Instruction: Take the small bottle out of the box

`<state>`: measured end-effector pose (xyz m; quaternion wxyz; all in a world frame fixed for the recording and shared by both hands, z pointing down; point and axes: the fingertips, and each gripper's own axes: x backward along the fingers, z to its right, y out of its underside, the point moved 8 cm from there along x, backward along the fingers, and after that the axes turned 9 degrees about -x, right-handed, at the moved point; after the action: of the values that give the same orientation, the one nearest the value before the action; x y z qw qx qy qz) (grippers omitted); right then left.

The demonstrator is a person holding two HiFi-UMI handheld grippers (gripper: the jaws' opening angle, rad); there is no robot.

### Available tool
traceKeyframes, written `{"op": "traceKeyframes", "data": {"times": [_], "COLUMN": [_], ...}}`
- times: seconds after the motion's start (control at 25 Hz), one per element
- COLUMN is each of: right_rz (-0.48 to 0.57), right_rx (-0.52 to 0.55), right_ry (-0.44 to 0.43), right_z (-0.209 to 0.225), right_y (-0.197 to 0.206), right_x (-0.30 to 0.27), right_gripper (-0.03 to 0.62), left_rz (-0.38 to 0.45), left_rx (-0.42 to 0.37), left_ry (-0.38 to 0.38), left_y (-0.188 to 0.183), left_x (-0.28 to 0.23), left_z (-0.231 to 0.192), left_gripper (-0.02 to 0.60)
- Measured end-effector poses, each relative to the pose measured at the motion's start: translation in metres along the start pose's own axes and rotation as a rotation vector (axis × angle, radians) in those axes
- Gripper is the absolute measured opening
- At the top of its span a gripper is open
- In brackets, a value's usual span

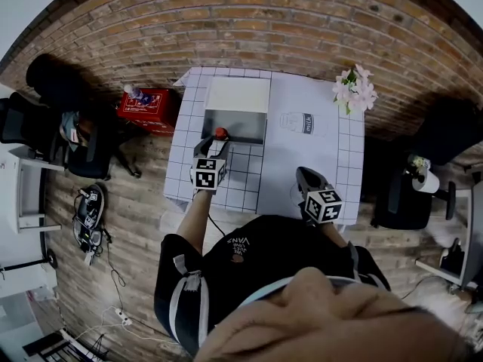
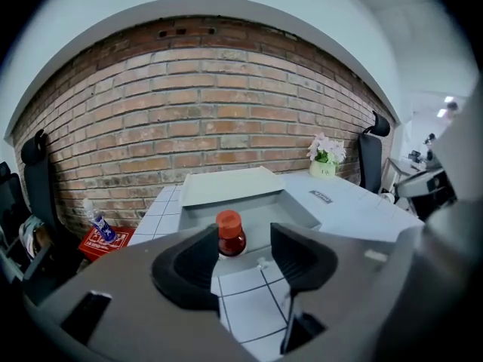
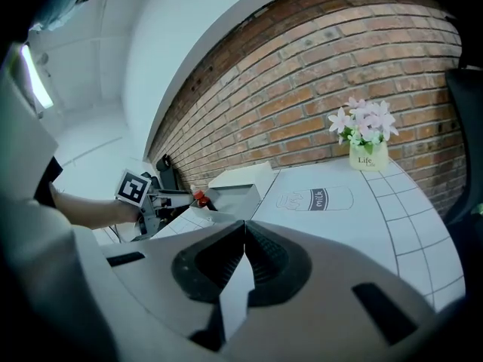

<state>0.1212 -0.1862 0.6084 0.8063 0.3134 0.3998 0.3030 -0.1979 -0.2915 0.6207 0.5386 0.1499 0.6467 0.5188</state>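
The small bottle [image 1: 220, 133], brown with a red cap, stands upright at the near wall of the open grey box [image 1: 253, 127], whose white lid [image 1: 238, 94] is folded back. Whether it stands inside the box or just in front of it I cannot tell. My left gripper [image 1: 215, 142] is open around the bottle [image 2: 230, 234]; the bottle sits close to the left jaw and apart from the other one. My right gripper [image 1: 305, 176] hovers over the table's near right part, shut and empty [image 3: 244, 228]. From there the bottle [image 3: 200, 198] shows small at the left.
The white gridded table [image 1: 332, 149] carries a flower pot [image 1: 355, 90] at its far right corner and a printed milk picture [image 1: 302, 121]. On the floor to the left are a red case [image 1: 147, 109] and office chairs [image 1: 83, 142]. A brick wall [image 2: 226, 104] rises behind the table.
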Motion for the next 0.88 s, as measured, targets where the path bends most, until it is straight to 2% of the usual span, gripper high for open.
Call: {"op": "traceKeyframes", "data": {"times": [0.2, 0.44, 0.64, 0.8, 0.88], "right_rz": [-0.004, -0.016, -0.016, -0.015, -0.015], "right_rx": [-0.008, -0.018, -0.024, -0.026, -0.027], "right_ry": [0.014, 0.024, 0.026, 0.03, 0.03], "right_z": [0.008, 0.015, 0.018, 0.02, 0.021], "right_y": [-0.006, -0.01, -0.014, -0.015, -0.016], "right_x": [-0.005, -0.013, -0.02, -0.024, -0.025], "right_gripper": [0.003, 0.003, 0.003, 0.003, 0.003], "left_rz": [-0.015, -0.076, -0.14, -0.149, -0.178], "left_rx": [0.001, -0.028, -0.028, -0.053, -0.063], "left_ry": [-0.012, -0.008, 0.0, 0.015, 0.033], "left_y": [-0.006, -0.006, 0.004, 0.002, 0.003], "left_x": [-0.02, -0.042, -0.059, -0.065, -0.066], "left_z": [-0.008, -0.017, -0.022, -0.024, -0.023], "left_gripper": [0.236, 0.27, 0.272, 0.272, 0.272]}}
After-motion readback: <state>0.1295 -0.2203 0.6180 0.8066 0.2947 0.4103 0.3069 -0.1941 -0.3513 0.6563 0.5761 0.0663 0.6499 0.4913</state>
